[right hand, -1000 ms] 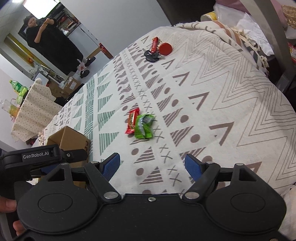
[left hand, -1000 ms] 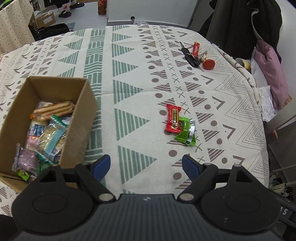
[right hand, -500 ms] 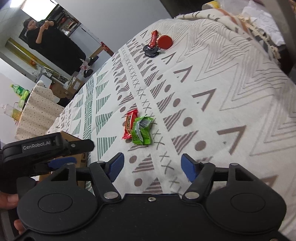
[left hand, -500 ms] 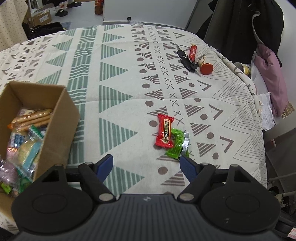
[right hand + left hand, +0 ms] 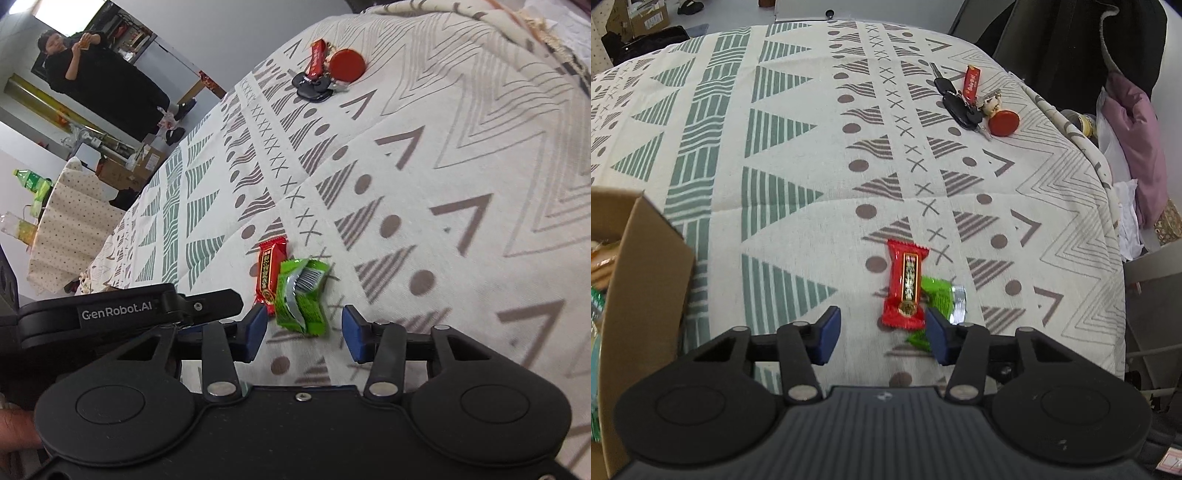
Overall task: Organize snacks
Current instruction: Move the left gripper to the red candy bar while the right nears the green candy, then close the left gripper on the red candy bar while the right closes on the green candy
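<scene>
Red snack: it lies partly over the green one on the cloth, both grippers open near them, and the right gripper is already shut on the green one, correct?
Not quite. The right wrist view shows the right gripper open, not gripping the green snack. The red snack does overlap it, and the left gripper is open.

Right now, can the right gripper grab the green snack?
Probably yes. The right gripper has its jaws open, and the green snack lies just ahead of them. Nothing is on top of it, though the red snack touches its side.
</scene>
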Available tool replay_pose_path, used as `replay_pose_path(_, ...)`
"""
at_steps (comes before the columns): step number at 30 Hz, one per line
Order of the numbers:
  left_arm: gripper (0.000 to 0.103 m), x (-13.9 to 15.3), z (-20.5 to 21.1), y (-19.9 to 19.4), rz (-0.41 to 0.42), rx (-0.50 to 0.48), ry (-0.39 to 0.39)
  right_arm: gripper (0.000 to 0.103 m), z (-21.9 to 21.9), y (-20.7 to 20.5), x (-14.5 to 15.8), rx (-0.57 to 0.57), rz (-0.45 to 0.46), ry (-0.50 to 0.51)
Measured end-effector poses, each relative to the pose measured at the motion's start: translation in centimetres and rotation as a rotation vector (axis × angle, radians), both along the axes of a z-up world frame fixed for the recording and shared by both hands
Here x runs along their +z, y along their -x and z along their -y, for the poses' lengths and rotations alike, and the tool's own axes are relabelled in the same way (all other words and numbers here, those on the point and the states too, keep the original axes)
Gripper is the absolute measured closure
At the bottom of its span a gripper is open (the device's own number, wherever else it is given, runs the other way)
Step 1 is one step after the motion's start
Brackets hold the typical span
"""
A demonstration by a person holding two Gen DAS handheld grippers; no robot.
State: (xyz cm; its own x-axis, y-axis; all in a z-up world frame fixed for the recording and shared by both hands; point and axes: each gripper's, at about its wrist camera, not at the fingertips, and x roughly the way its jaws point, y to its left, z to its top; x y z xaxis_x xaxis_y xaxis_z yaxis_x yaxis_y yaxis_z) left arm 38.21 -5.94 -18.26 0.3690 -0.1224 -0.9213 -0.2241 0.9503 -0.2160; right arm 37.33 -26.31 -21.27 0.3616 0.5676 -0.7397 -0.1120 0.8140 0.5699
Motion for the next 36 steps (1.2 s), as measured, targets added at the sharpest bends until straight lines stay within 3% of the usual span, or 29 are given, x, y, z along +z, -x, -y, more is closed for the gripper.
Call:
replay_pose_path(7,0.056,-0.7,-0.1,-1.6,-0.004,-0.018,0.019,0.066,-1.6,-1.4,-1.2,0.017,-0.018,0.025)
replay_pose_path(12,0.059,-1.9,0.0,-2.4,-0.025,-0.019,0.044,0.079,-1.9,-1.6,-1.4,0.039,-0.016,0.027)
replay_pose_path(20,0.062,-3.8,0.9,-3.1,-0.044,-0.015,0.043,0.081,-0.3,-1.3,-0.2,0.031,-0.014,0.109)
replay_pose_path(24,0.079,-4.0,0.9,-3.5,-0.054,-0.013,0.002,0.079,-0.1,-1.3,0.1,0.022,-0.005,0.163)
replay_pose_path(28,0.082,-3.8,0.2,-3.0,-0.059,-0.023,0.010,0.071,-1.1,-1.9,-0.4,0.027,-0.019,0.174)
replay_pose_path(36,0.082,-3.1,-1.9,-0.3,-0.086,0.013,0.028,0.075,-2.1,-1.4,0.1,0.030,-0.027,0.163)
